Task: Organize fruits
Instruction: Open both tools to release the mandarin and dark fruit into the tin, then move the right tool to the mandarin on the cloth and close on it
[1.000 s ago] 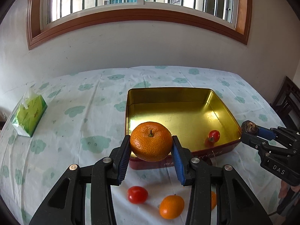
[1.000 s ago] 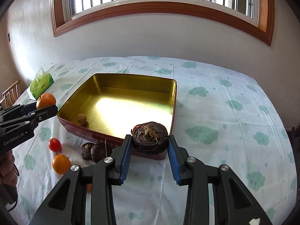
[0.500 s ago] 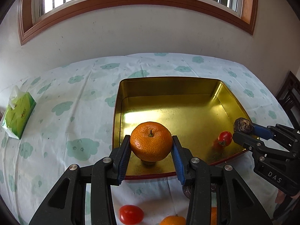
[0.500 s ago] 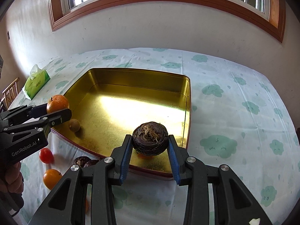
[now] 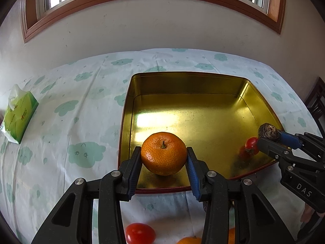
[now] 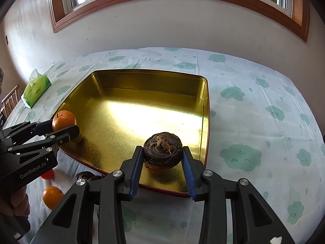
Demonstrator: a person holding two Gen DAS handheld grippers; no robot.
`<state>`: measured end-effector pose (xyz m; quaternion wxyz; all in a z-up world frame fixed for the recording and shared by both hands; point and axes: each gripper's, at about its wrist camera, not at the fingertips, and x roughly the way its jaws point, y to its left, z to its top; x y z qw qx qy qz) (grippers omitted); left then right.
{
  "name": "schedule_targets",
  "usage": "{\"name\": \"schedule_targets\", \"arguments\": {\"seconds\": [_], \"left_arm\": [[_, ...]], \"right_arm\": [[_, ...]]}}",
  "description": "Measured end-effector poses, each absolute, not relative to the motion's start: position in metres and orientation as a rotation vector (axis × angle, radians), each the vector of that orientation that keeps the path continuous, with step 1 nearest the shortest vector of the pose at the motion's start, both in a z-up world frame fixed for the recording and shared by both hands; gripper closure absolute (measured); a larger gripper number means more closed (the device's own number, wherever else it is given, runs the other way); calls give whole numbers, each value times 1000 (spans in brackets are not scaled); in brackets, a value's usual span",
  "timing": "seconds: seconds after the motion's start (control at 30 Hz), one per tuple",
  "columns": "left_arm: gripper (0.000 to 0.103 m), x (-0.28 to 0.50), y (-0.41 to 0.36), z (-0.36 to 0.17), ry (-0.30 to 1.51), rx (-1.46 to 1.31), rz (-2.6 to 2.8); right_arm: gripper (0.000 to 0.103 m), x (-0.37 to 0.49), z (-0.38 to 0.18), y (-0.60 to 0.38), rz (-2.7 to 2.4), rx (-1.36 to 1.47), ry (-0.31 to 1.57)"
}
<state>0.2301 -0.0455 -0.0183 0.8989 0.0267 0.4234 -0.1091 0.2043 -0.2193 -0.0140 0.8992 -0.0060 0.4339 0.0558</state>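
My left gripper is shut on an orange tangerine and holds it over the near left corner of the gold tin tray. It also shows in the right wrist view. My right gripper is shut on a dark brown wrinkled fruit over the tray's near right part; it also shows in the left wrist view. A red cherry tomato lies in the tray beside it.
On the cloud-print tablecloth in front of the tray lie a red tomato, a tangerine, and dark fruits. A green tissue pack sits far left. A small brownish fruit lies in the tray.
Both grippers moved forward with their fruits, from in front of the tray's near rim to above its floor. The loose fruits on the cloth slid toward the bottom of the views.
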Motion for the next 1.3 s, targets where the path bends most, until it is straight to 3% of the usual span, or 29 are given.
{"name": "schedule_targets", "arguments": {"seconds": [0.43, 0.67, 1.03, 1.3], "left_arm": [[57, 229, -44, -18, 876, 47, -220], [50, 216, -46, -11, 863, 52, -216], [50, 158, -35, 9, 816, 30, -209], [50, 106, -11, -7, 832, 31, -177]], "right_arm": [[62, 202, -14, -219, 117, -8, 887], [61, 186, -5, -221, 114, 7, 866], [61, 126, 3, -218, 113, 3, 847], [61, 79, -20, -215, 123, 9, 895]]}}
